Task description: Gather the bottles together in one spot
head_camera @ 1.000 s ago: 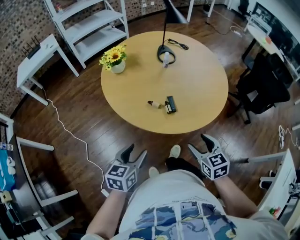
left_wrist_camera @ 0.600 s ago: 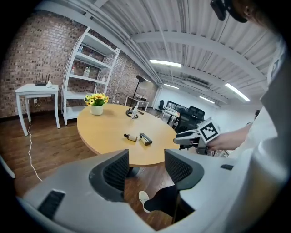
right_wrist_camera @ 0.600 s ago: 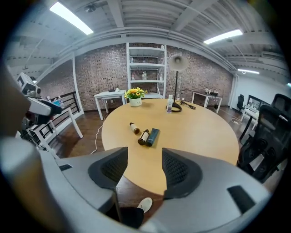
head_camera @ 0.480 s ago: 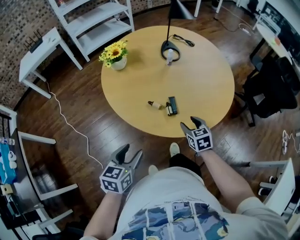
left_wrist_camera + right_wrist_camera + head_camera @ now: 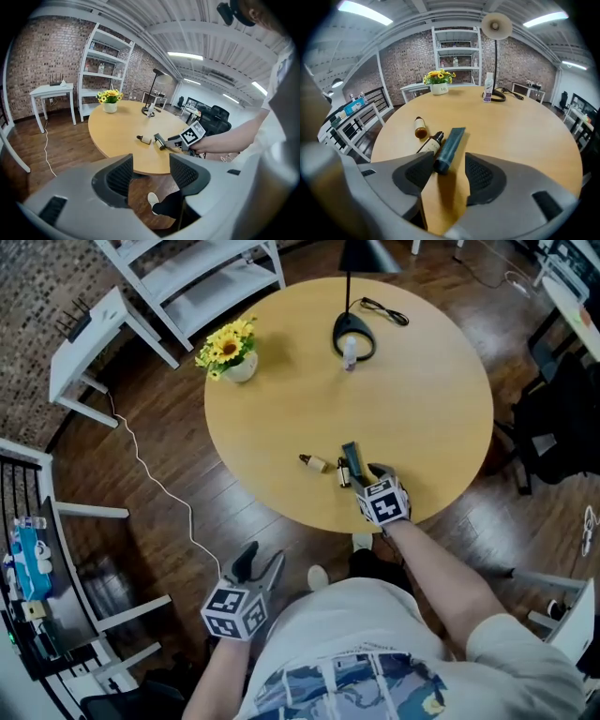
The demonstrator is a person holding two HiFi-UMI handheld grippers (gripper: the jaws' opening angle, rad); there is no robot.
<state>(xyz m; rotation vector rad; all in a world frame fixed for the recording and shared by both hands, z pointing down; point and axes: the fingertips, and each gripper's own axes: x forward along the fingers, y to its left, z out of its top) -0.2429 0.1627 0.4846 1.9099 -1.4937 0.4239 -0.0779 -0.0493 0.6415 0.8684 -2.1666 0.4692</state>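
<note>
Three small containers lie together near the round table's (image 5: pixel 281 399) front edge: a dark teal tube (image 5: pixel 351 457) (image 5: pixel 451 145), a labelled dropper bottle (image 5: pixel 341 472) (image 5: pixel 431 145) beside it, and a short amber bottle (image 5: pixel 313 463) (image 5: pixel 420 127). A white bottle (image 5: pixel 351 351) (image 5: pixel 488 87) stands far back at the lamp base. My right gripper (image 5: pixel 364 474) (image 5: pixel 448 163) is low over the table with its jaws closing. The tube's cap end lies at their mouth, and the pads are clear of it. My left gripper (image 5: pixel 261 559) (image 5: pixel 151 160) hangs open and empty below the table edge.
A vase of yellow flowers (image 5: pixel 228 343) stands at the table's back left. A black lamp (image 5: pixel 354 334) with its cord is at the back. White shelves (image 5: pixel 187 277) and a side table (image 5: pixel 89 334) stand beyond, and an office chair (image 5: pixel 562 427) is at the right.
My right gripper came forward from beside my body, over the table edge, to the tube, and its jaws narrowed. The left gripper stayed low.
</note>
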